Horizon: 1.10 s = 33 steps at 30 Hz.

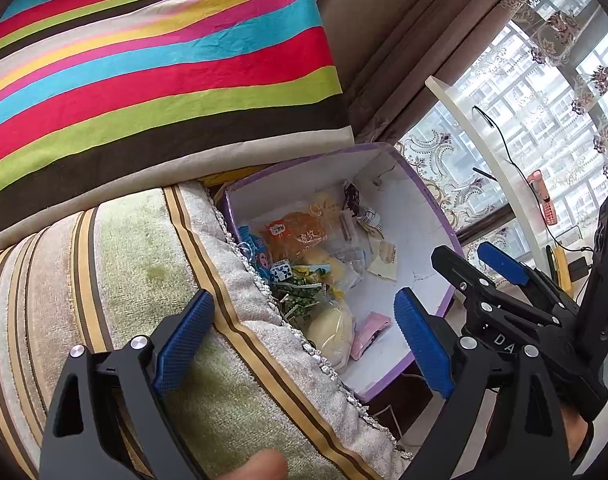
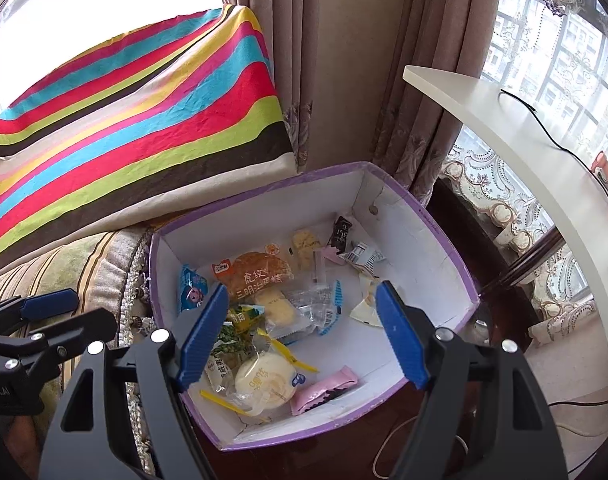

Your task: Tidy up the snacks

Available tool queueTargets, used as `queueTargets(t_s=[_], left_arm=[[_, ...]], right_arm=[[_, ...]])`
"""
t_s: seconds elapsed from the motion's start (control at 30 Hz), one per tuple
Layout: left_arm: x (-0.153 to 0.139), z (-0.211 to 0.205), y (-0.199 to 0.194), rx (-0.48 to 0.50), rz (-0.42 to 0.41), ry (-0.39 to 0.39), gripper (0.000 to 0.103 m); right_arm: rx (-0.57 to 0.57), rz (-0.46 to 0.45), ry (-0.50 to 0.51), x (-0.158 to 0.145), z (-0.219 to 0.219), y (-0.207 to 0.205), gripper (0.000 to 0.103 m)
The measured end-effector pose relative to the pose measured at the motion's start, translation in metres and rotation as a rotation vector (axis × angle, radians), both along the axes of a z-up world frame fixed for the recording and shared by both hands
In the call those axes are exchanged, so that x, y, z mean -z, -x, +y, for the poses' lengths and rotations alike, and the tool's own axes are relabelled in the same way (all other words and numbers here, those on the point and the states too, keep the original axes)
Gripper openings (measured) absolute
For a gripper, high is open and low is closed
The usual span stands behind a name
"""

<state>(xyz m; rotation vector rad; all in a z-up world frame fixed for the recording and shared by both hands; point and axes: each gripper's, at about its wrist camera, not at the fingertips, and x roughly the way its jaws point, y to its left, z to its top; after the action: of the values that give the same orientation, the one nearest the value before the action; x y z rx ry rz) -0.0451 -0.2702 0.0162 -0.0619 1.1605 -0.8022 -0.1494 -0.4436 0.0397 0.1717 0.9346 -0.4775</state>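
Observation:
A purple-rimmed white box (image 2: 431,220) stands beside the sofa and holds several wrapped snacks: an orange bread pack (image 2: 260,272), a round yellow cake (image 2: 266,382), a pink bar (image 2: 323,390), a blue packet (image 2: 192,288) and green pea packs (image 2: 230,338). The box also shows in the left wrist view (image 1: 439,216). My right gripper (image 2: 304,336) is open and empty above the box. My left gripper (image 1: 304,344) is open and empty over the sofa arm edge, left of the box. The right gripper (image 1: 451,284) shows there too.
A striped sofa arm (image 1: 116,280) with a braided trim lies left of the box. A bright striped cushion (image 1: 156,64) leans behind it. A white curved shelf (image 2: 503,120) with a black cable stands to the right. Curtains (image 2: 343,60) hang behind.

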Motion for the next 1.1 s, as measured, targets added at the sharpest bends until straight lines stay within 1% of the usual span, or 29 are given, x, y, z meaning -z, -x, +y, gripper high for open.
queueTargets(t_s=[0.5,1.1], left_arm=[[0.001,-0.0045,-0.0014,-0.014,0.001,-0.013,0.089],[0.0011,-0.0046,-0.0019,-0.013,0.001,-0.014,0.089]], right_arm=[[0.007,0.015,-0.017,0.0076,-0.0057,0.0006,0.076],[0.007,0.016,-0.019,0.0081,-0.0077,-0.0001,0.076]])
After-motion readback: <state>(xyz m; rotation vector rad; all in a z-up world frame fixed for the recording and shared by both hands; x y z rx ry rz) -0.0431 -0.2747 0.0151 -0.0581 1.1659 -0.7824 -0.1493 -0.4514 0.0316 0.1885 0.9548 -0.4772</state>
